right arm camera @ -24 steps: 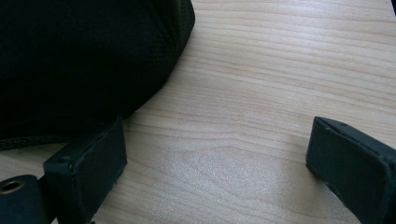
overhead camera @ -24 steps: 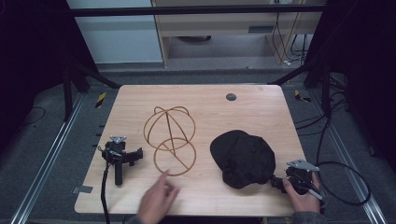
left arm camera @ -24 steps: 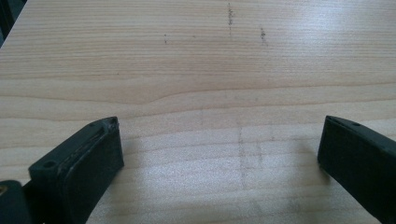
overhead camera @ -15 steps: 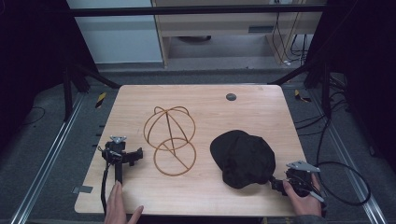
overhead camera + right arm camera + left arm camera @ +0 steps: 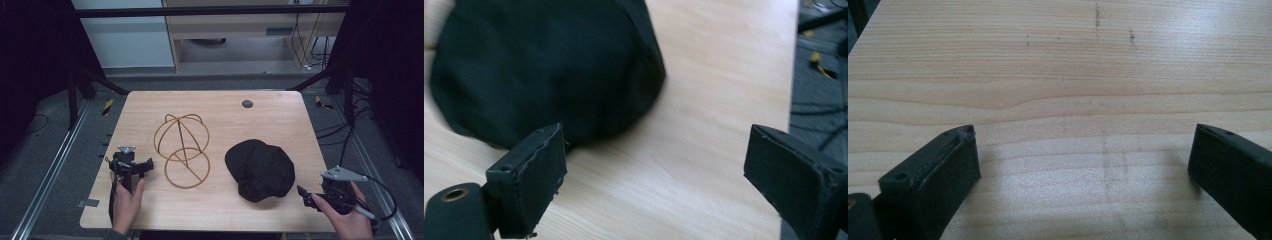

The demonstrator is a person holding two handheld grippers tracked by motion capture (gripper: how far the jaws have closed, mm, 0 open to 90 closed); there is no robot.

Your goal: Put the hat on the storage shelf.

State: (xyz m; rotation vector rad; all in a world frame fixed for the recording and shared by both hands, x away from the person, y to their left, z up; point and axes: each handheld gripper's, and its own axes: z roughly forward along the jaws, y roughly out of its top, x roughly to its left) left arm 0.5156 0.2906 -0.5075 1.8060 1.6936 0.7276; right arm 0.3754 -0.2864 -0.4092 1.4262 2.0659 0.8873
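1. The black cap [image 5: 261,169] is a soft, dark fabric piece with a rounded, slightly slumped crown; it lies flat on the right half of the wooden table [image 5: 280,112], near the front edge.
2. In the right gripper view the cap [image 5: 544,70] shows as a matte black mound with a curved hem resting on the wood.
3. The wire hat stand [image 5: 181,147] is a thin copper-coloured frame: a domed cage of arched wires above a round base ring. It lies on the table left of the cap, apart from it, and nothing is inside or on it.
4. The right gripper [image 5: 306,192] is held in the person's right hand [image 5: 347,220] at the table's front right corner, pointing toward the cap. Its jaws stand wide apart with nothing between them; the left jaw tip sits just in front of the cap's hem, and I cannot tell whether it touches.
5. The left gripper [image 5: 131,165] rests on the table left of the stand, with the left hand [image 5: 125,202] on its handle. In the left gripper view its jaws are spread wide over bare wood.
6. A small dark round disc [image 5: 247,104] sits near the table's far edge.
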